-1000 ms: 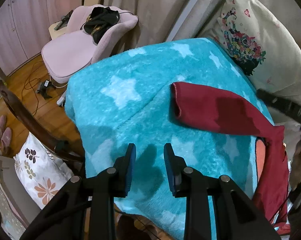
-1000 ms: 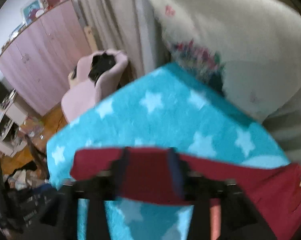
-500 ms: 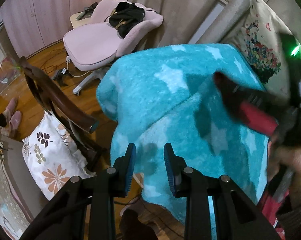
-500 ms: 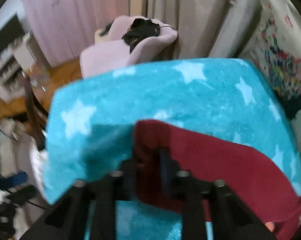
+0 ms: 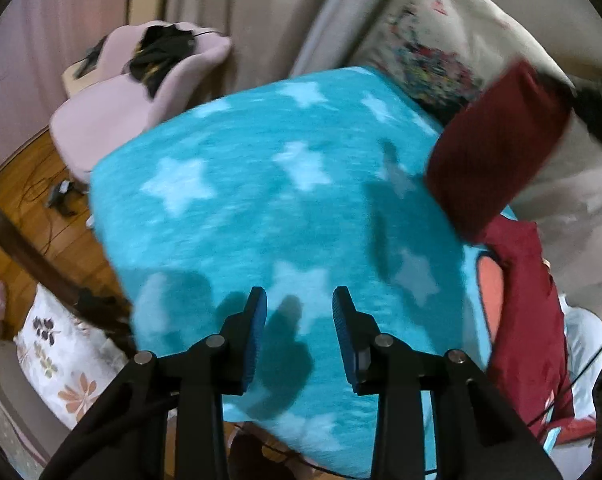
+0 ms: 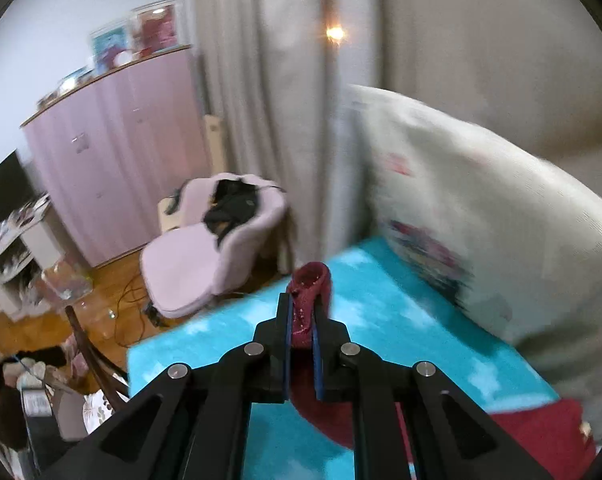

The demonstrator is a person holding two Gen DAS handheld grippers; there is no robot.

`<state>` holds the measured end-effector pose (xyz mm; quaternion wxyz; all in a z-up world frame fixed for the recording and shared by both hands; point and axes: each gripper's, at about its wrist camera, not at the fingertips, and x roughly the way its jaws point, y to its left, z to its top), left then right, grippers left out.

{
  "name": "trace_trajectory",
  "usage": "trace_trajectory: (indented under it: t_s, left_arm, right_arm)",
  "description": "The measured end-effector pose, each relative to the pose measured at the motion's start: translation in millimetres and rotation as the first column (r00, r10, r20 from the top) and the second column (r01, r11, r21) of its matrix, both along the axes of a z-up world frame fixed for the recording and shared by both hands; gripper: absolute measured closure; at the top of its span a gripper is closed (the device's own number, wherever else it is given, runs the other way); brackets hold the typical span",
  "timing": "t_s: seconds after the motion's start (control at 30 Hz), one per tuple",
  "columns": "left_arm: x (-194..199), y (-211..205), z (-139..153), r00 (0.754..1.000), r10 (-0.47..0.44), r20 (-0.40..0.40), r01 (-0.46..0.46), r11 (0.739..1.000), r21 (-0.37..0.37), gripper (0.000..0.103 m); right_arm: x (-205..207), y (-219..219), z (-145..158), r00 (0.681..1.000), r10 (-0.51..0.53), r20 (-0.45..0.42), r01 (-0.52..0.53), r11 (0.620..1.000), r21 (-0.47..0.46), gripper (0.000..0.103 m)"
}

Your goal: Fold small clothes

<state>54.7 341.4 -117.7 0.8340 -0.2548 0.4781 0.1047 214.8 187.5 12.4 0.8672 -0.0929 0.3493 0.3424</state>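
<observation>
A dark red garment [image 5: 529, 292] lies at the right edge of a turquoise star-patterned blanket [image 5: 285, 208]. My right gripper [image 6: 302, 320] is shut on its sleeve end [image 6: 311, 292] and holds it lifted above the blanket; in the left wrist view the raised sleeve [image 5: 497, 148] hangs in the air at the upper right. My left gripper [image 5: 299, 312] is open and empty, hovering over the near part of the blanket, well left of the garment.
A white printed pillow [image 5: 453, 44] leans behind the blanket. A pink chair [image 5: 113, 108] with dark clothes stands at the far left on the wooden floor [image 5: 25, 200]. A floral cushion [image 5: 61, 360] lies at lower left. Curtains [image 6: 269, 100] and a pink wardrobe [image 6: 117, 160] are beyond.
My right gripper has closed on the red sleeve end and lifted it off the blanket, up and to the right. My left gripper stayed open and swung over the blanket.
</observation>
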Motion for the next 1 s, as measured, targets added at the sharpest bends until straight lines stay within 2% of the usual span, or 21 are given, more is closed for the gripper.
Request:
trace_trajectory:
  t_s: [0.17,0.3,0.43,0.5,0.57,0.6,0.7,0.8,0.87,0.93,1.0]
  left_arm:
    - [12.9,-31.7,8.6,0.998,-0.067,0.021,0.067,0.998,0.015,0.068]
    - [17.3,-58.1,16.4,0.995,-0.099,0.031,0.098,0.994,0.041,0.067]
    - [18.8,-92.2,24.3,0.99,-0.135,0.033,0.133,0.989,0.064,0.067]
    - [19.2,-110.6,28.2,0.988,-0.149,0.033,0.147,0.987,0.066,0.066]
    - [18.4,-129.3,32.6,0.986,-0.163,0.034,0.16,0.984,0.076,0.065]
    - [17.5,-141.5,35.6,0.985,-0.171,0.038,0.167,0.982,0.091,0.062]
    - [15.6,-167.0,40.2,0.981,-0.19,0.045,0.183,0.975,0.128,0.06]
    - [20.9,-189.5,41.0,0.975,-0.22,0.041,0.212,0.965,0.151,0.059]
    - [26.1,-202.7,41.3,0.969,-0.245,0.042,0.236,0.96,0.154,0.059]
    - [30.2,-211.1,41.1,0.961,-0.272,0.047,0.262,0.953,0.153,0.059]
    - [34.9,-218.3,39.8,0.951,-0.303,0.056,0.291,0.944,0.155,0.055]
  right_arm:
    - [2.9,-130.8,-6.7,0.982,-0.085,-0.169,0.092,0.995,0.032,0.095]
    - [-25.3,-246.0,-26.2,0.951,-0.218,-0.22,0.215,0.976,-0.041,0.095]
    - [-44.0,-343.3,-55.9,0.883,-0.405,-0.239,0.384,0.914,-0.131,0.092]
    - [-52.6,-384.1,-74.7,0.833,-0.51,-0.214,0.471,0.857,-0.208,0.09]
    - [-55.2,-412.7,-84.0,0.793,-0.562,-0.235,0.52,0.825,-0.219,0.083]
    - [-59.4,-429.4,-85.5,0.771,-0.579,-0.263,0.549,0.815,-0.186,0.077]
    - [-62.0,-448.1,-74.1,0.777,-0.561,-0.286,0.565,0.822,-0.078,0.061]
    - [-49.0,-436.9,-61.1,0.819,-0.497,-0.288,0.521,0.854,0.009,0.059]
    - [-36.1,-417.5,-60.2,0.838,-0.424,-0.345,0.477,0.875,0.084,0.059]
    - [-14.9,-389.6,-64.2,0.849,-0.352,-0.395,0.436,0.888,0.144,0.059]
    - [8.0,-361.6,-71.5,0.855,-0.32,-0.409,0.41,0.899,0.155,0.059]
